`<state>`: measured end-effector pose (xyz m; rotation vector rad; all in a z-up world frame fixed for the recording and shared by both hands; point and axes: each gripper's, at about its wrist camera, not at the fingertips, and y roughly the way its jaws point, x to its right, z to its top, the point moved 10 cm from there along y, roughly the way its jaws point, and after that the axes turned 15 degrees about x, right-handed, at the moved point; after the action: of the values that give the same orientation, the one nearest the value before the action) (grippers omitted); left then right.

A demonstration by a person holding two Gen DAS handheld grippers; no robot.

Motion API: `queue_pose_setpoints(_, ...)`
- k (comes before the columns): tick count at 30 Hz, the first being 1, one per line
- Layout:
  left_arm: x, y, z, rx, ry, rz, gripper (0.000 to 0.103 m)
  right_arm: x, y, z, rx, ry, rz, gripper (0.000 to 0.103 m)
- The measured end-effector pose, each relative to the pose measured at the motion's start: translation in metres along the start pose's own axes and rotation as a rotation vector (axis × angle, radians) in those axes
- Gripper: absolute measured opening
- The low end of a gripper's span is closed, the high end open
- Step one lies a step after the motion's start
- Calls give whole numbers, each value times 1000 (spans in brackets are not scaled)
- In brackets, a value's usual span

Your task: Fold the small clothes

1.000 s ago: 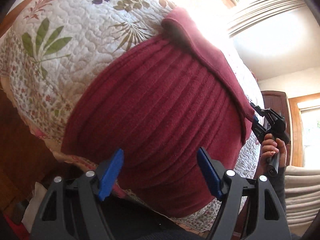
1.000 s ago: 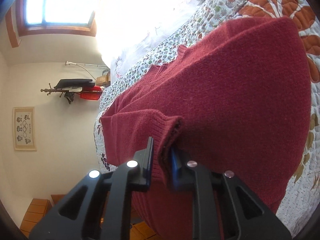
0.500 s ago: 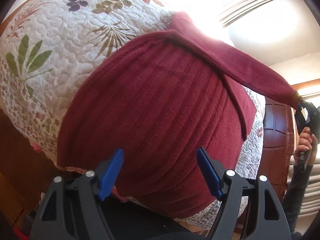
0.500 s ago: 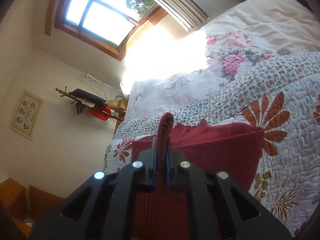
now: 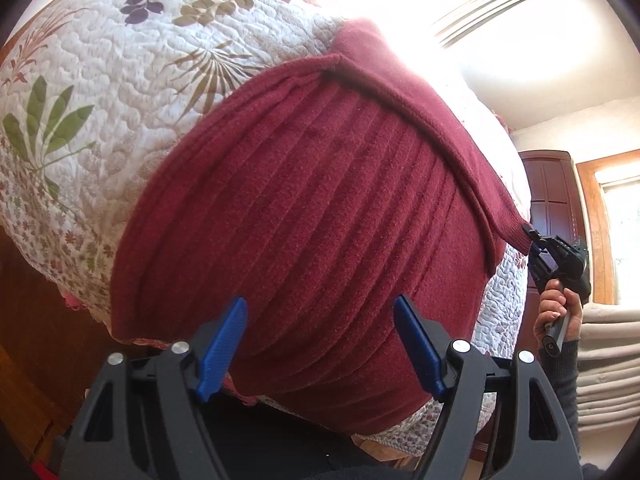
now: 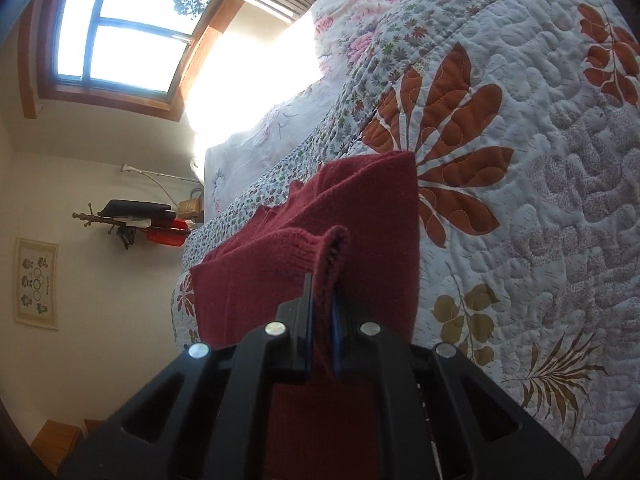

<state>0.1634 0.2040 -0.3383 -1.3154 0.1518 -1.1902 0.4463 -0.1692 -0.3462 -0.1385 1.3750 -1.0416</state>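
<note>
text: none legible | wall picture (image 6: 37, 283): marks too small to read

The left wrist view sits low at the near edge of the bed, close behind the left tongs (image 5: 320, 344) at the bottom of the frame, and faces across the dark red sweater (image 5: 312, 220) on the quilt (image 5: 100, 80), with the right tongs (image 5: 534, 240) and the hand (image 5: 558, 312) holding them at the right edge. The right wrist view looks from that side along the right tongs (image 6: 320, 308) at lower centre, close over the sweater (image 6: 360, 216), towards the window (image 6: 120, 32) at upper left. Both views share the sweater, its sleeve cuff (image 6: 316, 248) and the quilt (image 6: 540, 160).
</note>
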Motion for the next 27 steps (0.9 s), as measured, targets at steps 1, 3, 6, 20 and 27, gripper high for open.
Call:
queue_pose_setpoints(1,0,0,0,-1,2,-2,76,3,3,0,-6,5,-2,6)
queue_pose_setpoints(3,2,0,0,-1,7,-4,76,9,11,0,-19,16,1,6)
queue_pose_setpoints(6,3,2,-1,-5,7,-5,76,23,18,-5,-47,46,6,11)
queue_pose_setpoints(20,27,11,0,-9,12,-37,76,9,-14,-32,-21,-39,22,22)
queue_pose_setpoints(27,3,-31,10,90,-12,6,83,17,-36,-34,35,-28,27,41)
